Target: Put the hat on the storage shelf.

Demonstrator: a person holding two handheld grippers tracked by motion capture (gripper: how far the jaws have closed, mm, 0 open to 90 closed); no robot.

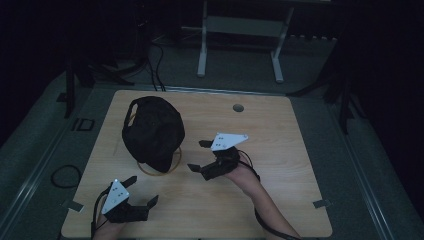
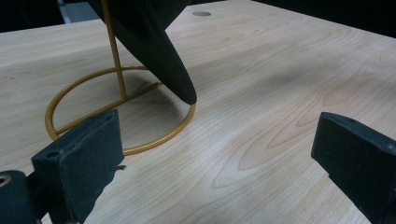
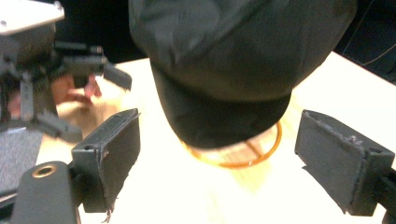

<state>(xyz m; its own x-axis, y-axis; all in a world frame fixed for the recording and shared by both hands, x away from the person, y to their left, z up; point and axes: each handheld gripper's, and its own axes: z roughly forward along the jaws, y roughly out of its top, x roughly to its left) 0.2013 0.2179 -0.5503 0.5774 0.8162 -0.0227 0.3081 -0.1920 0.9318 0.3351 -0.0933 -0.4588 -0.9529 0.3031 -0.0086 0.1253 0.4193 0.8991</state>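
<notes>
A dim room is seen around a pale wood-grain tabletop point(image 1: 280, 175), dark floor and a white frame beyond it. Near the tabletop's left-centre a black fabric cap point(image 1: 152, 131) is perched on a thin gold wire stand with a ring base point(image 1: 172, 162), its brim drooping toward the near side.

The approach step is judged to be in hand: the cap is being lined up by the right gripper point(image 1: 199, 156), not yet touched. Its jaws are spread wide with nothing between them, and in the right gripper view the brim is framed squarely between them, a little ahead. The forearm is brought in from the lower right, the gripper pointed leftward and low at the cap.

Next, a short advance is probably called for, until the brim sits between the pads, then a close.

The left gripper point(image 1: 141, 191) is held low at the near-left edge, jaws wide and empty, aimed at the stand's ring.
</notes>
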